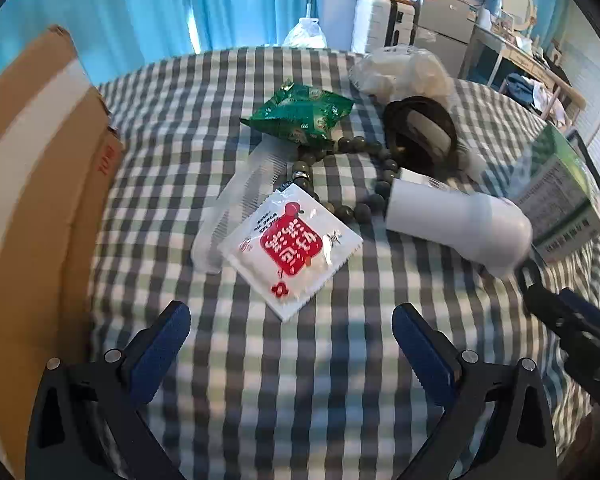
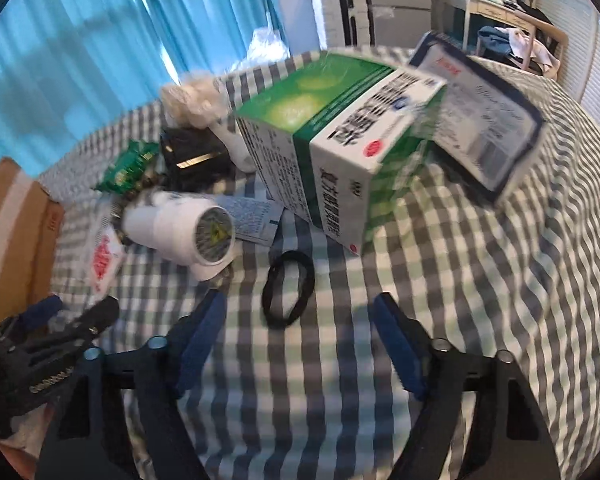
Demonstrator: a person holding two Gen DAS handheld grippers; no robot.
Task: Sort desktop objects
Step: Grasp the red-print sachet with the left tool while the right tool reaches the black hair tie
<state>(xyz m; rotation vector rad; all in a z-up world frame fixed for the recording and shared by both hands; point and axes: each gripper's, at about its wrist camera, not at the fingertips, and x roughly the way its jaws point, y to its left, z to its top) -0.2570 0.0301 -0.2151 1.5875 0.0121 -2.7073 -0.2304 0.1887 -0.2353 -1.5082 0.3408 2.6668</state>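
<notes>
Sorting barely begun: nothing grasped, clutter still piled mid-desk. Left gripper (image 1: 290, 334) jaws released, near red-white sachet (image 1: 294, 238). Right gripper (image 2: 300, 330) jaws released, straddling black hair tie (image 2: 288, 289), no contact. Cardboard box (image 1: 32, 184) far left.

Ahead of the claws, blue curtains (image 1: 140, 4) glow with daylight. To their right stand a white suitcase (image 1: 382, 24), grey cabinets (image 1: 446, 20) and a cluttered desk (image 2: 496, 12). Checked cloth (image 1: 300, 360) lies underneath.

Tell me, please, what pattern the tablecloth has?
Grey-and-white gingham check on the tablecloth; clearest in the left wrist view.
</notes>
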